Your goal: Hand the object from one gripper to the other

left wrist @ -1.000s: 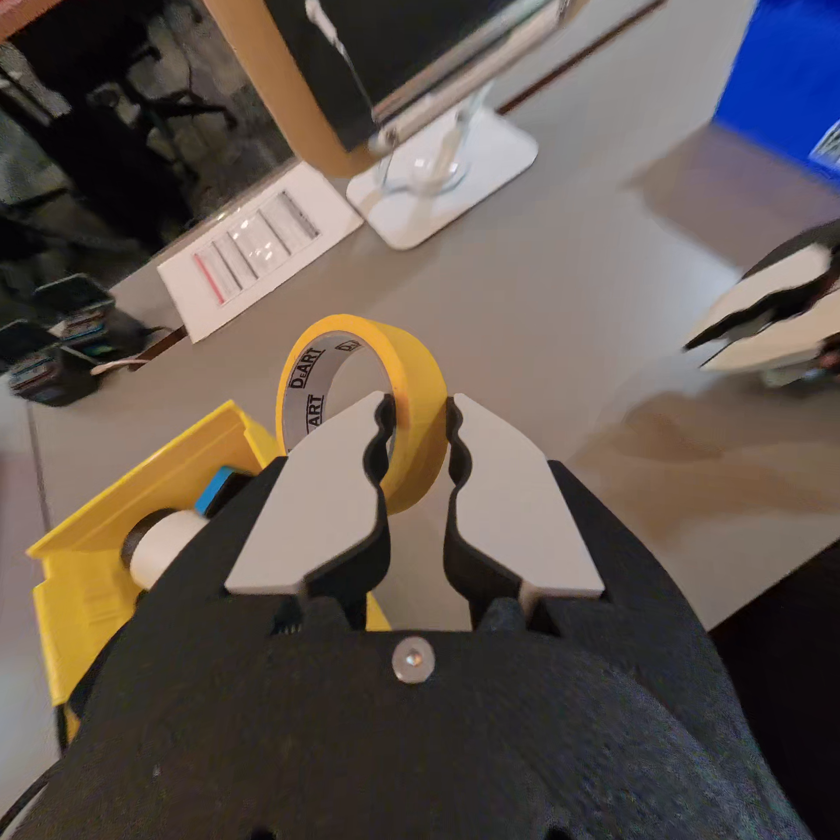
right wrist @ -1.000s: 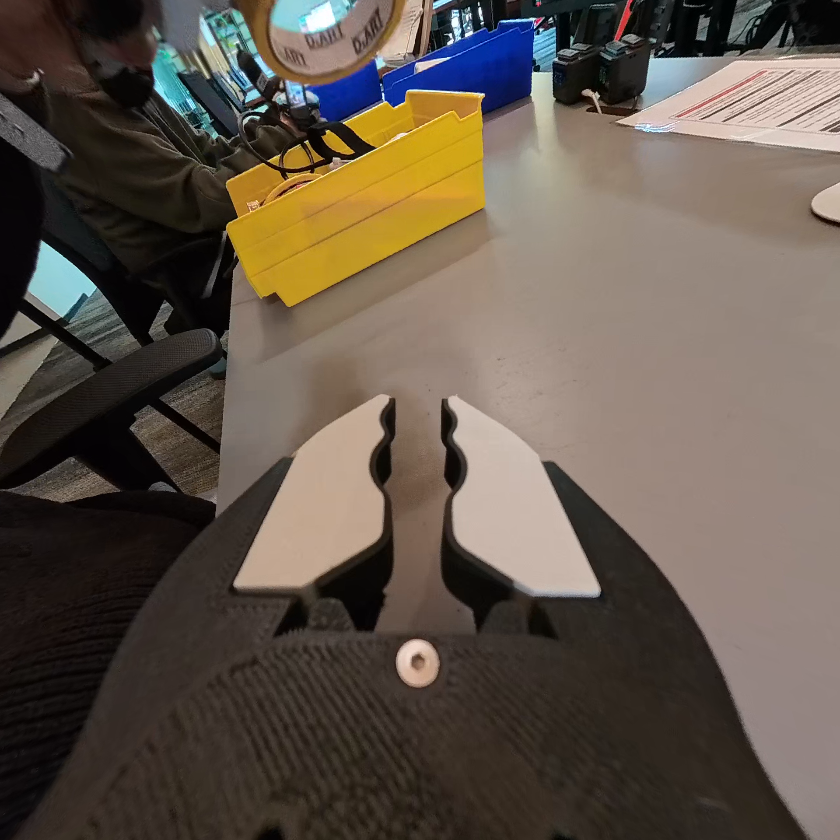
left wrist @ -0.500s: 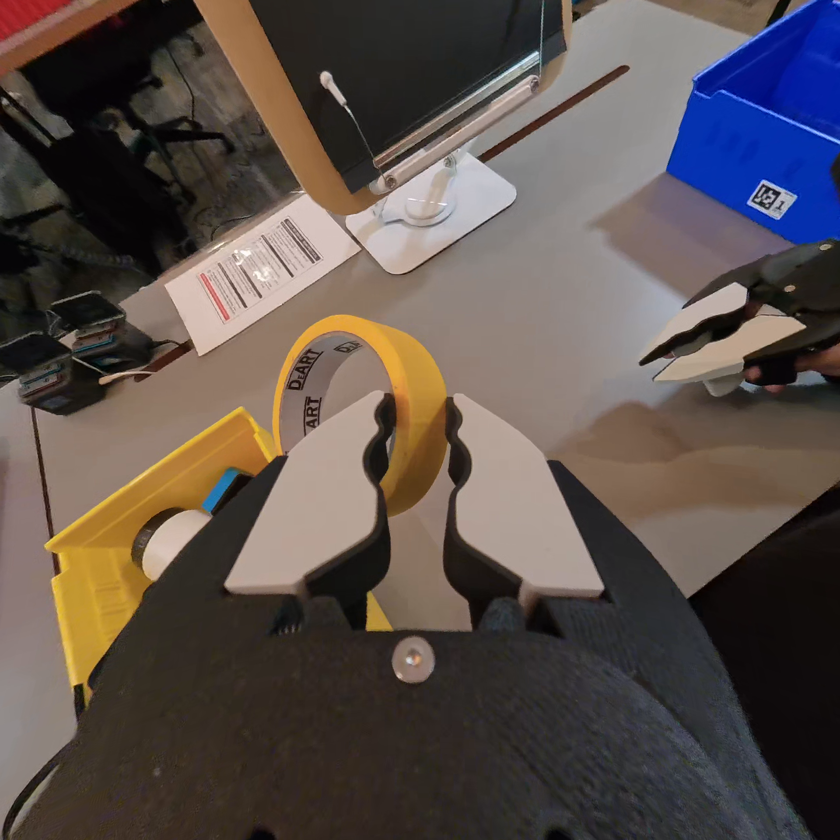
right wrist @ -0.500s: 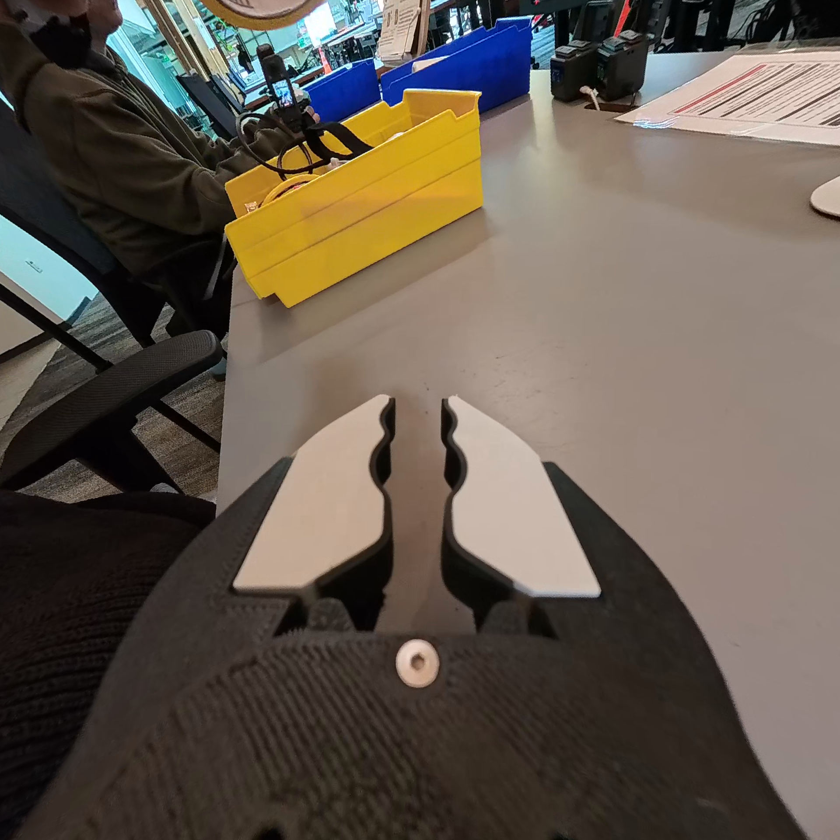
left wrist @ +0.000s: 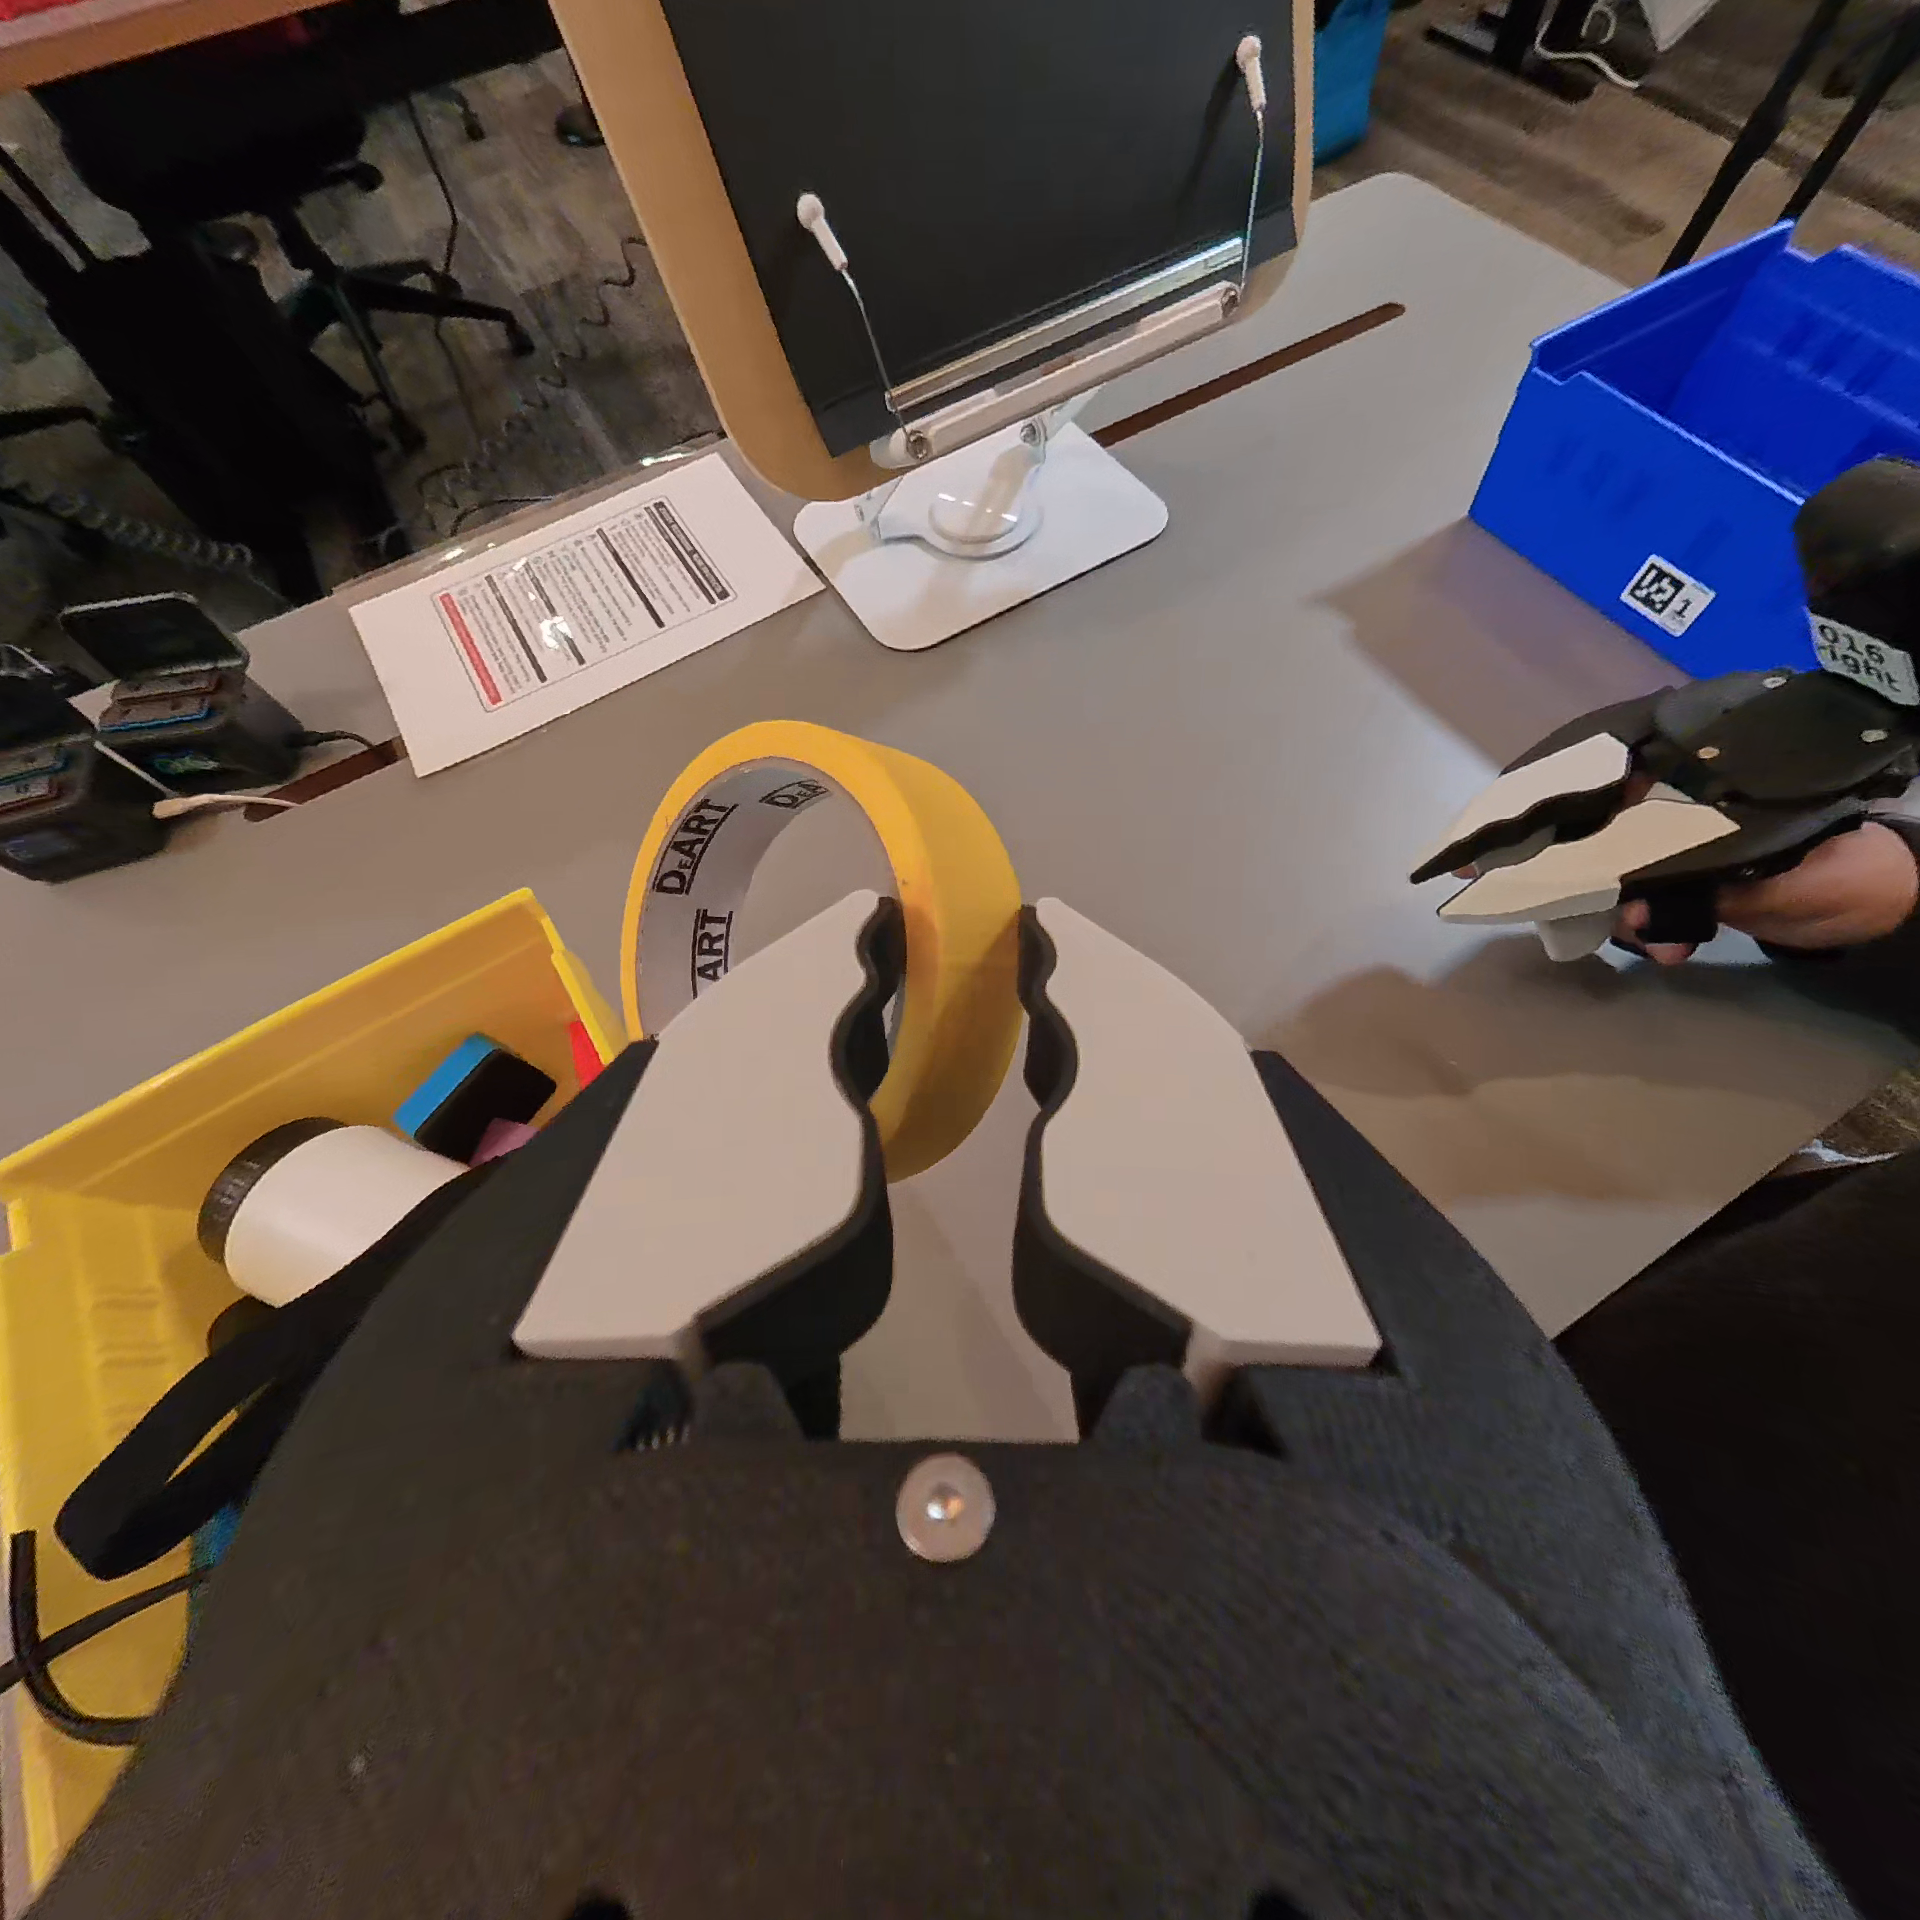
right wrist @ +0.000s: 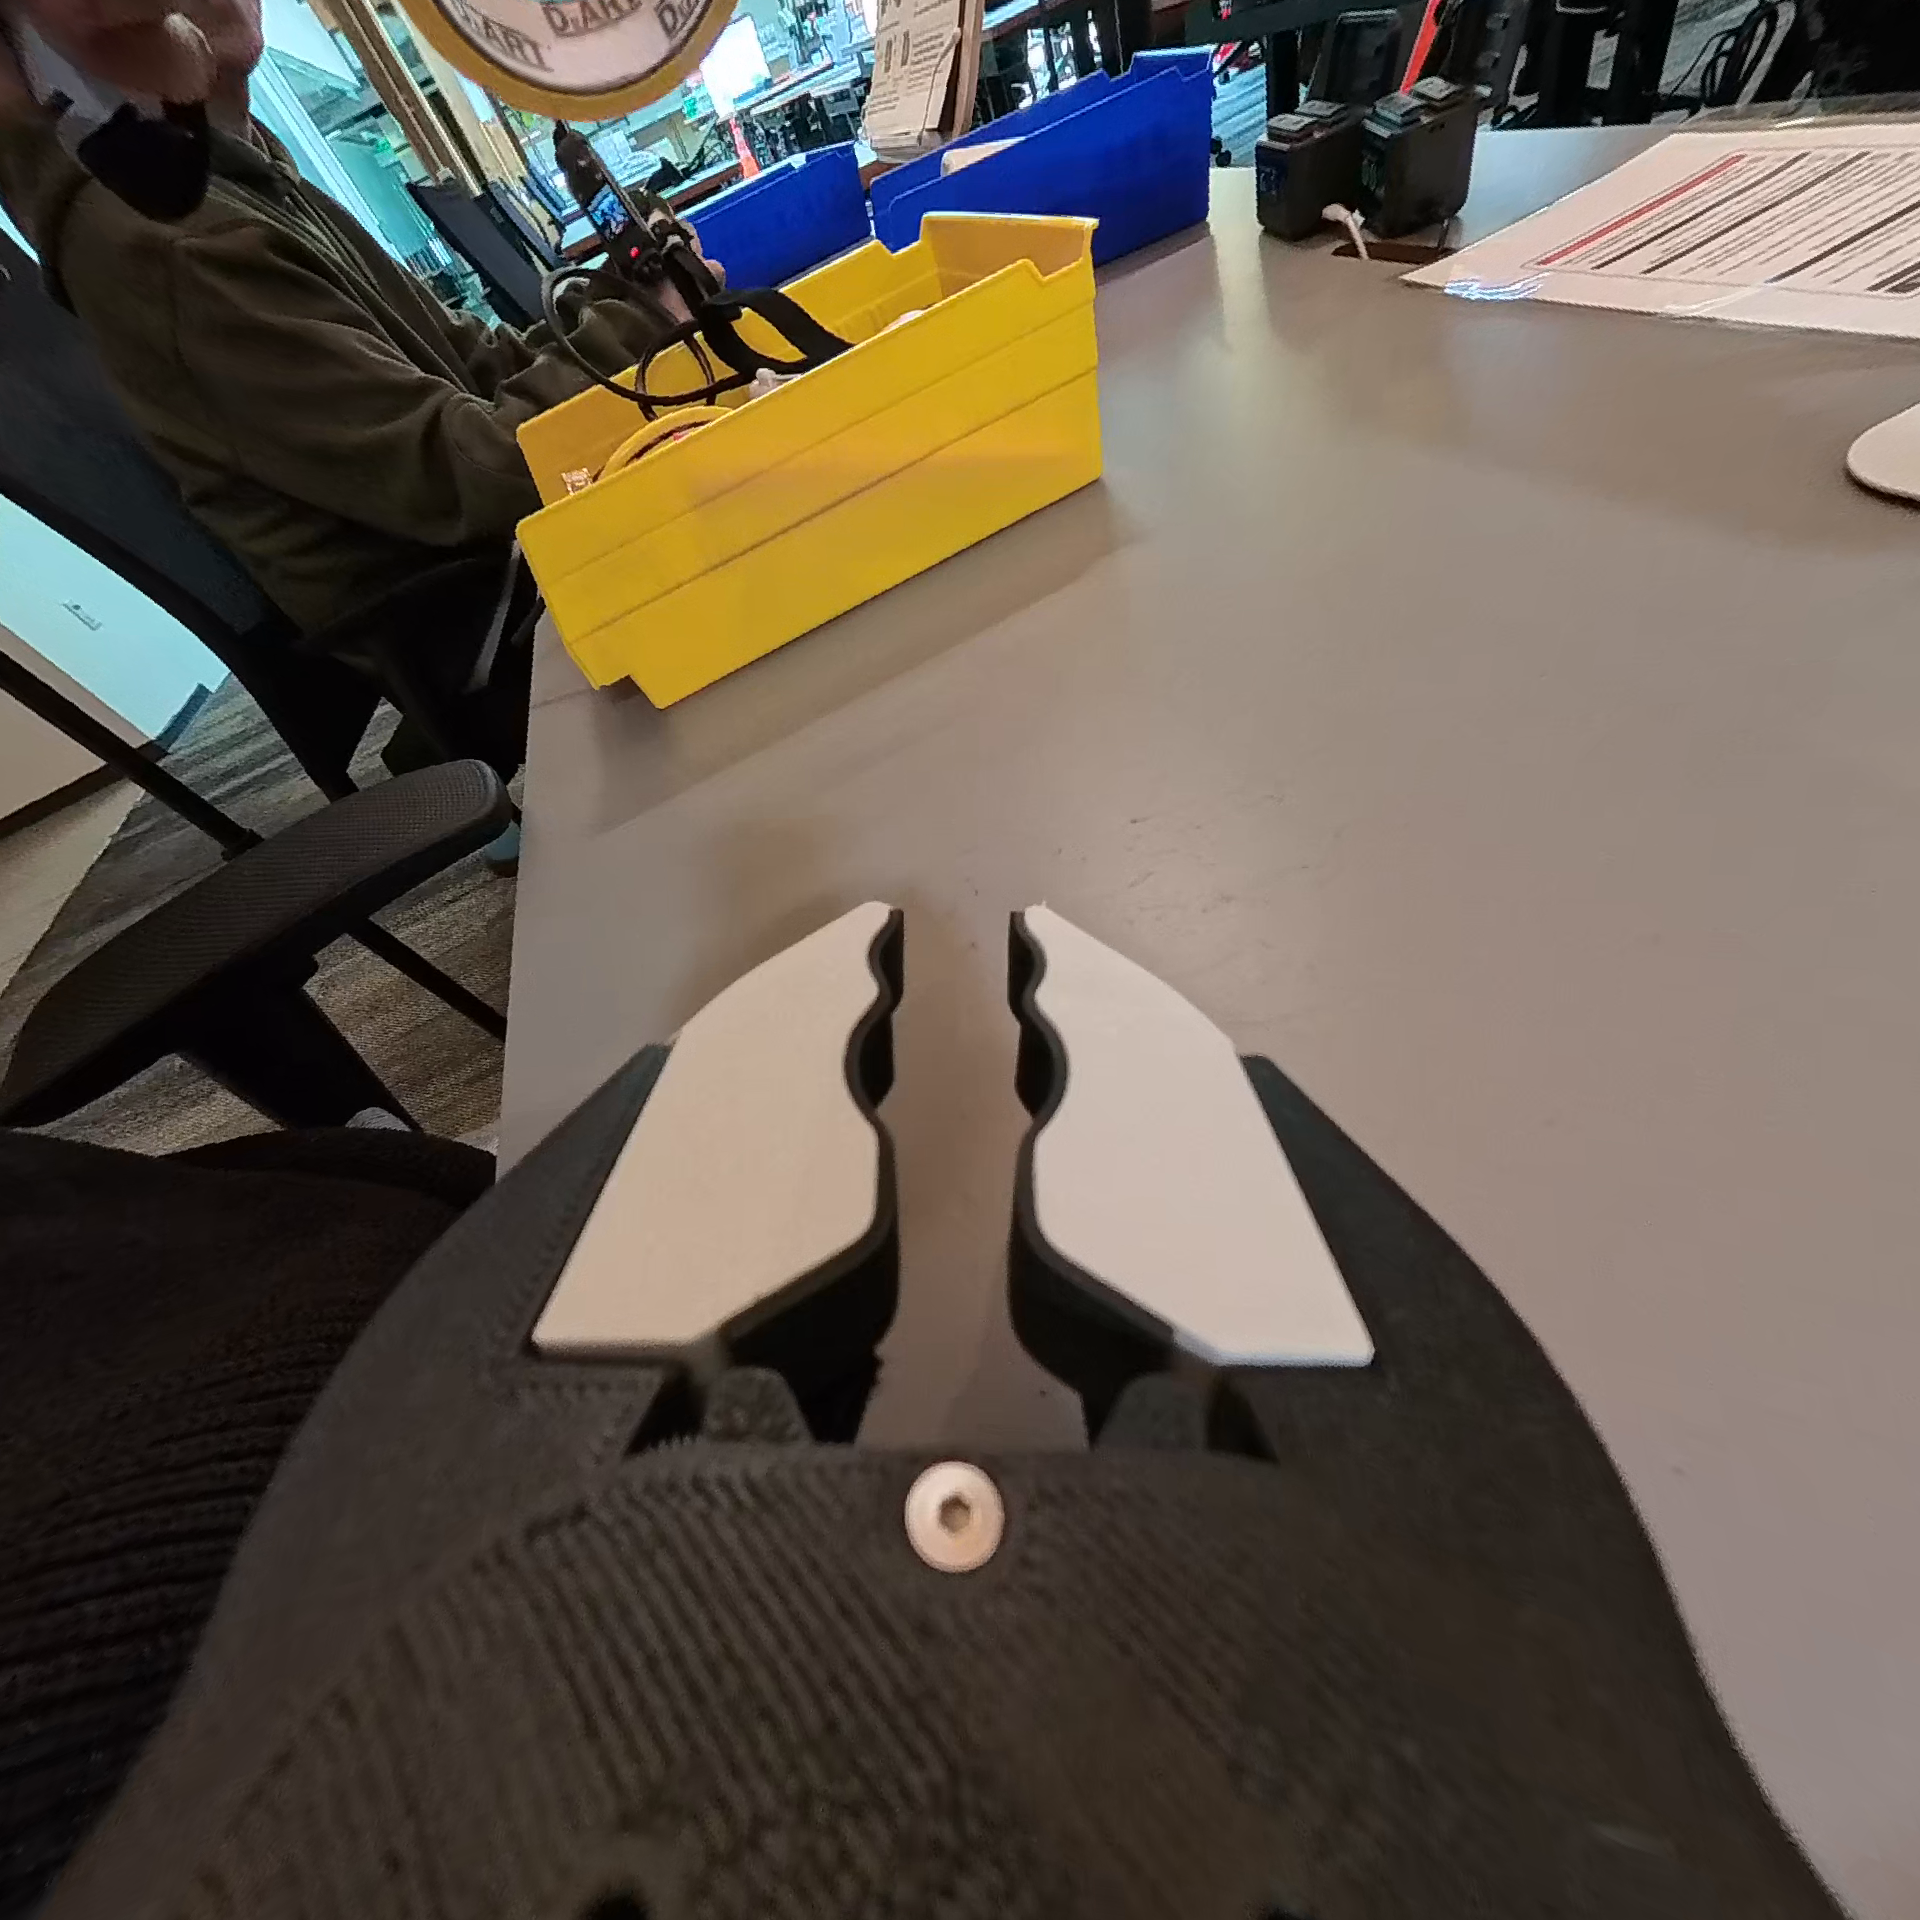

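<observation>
My left gripper point(left wrist: 956, 920) is shut on a yellow tape roll point(left wrist: 935, 831), pinching its band on the right side, one pad inside the ring and one outside. The roll stands upright, raised above the grey table point(left wrist: 1195, 748). The roll also shows at the top left of the right wrist view point(right wrist: 582, 52). My right gripper point(right wrist: 956, 925) is open and empty, low over the table near its front edge. It also shows in the left wrist view point(left wrist: 1496, 862) at the right, apart from the roll.
A yellow bin point(left wrist: 312, 1049) with a white roll and other items sits at the left, also seen in the right wrist view point(right wrist: 831, 468). A blue bin point(left wrist: 1683, 416), a stand with a dark panel point(left wrist: 987, 260), a printed sheet point(left wrist: 582, 603), chargers point(left wrist: 104, 727) and a seated person point(right wrist: 260, 343) are around. Across from one pair of fingers to the other is roughly 25 cm. My right tips are roughly 35 cm from the dark panel point(left wrist: 987, 260).
The left gripper has risen and swung with the tape roll still in its grasp; more of the table, stand and blue bin has come into its view. The right gripper has barely moved.
</observation>
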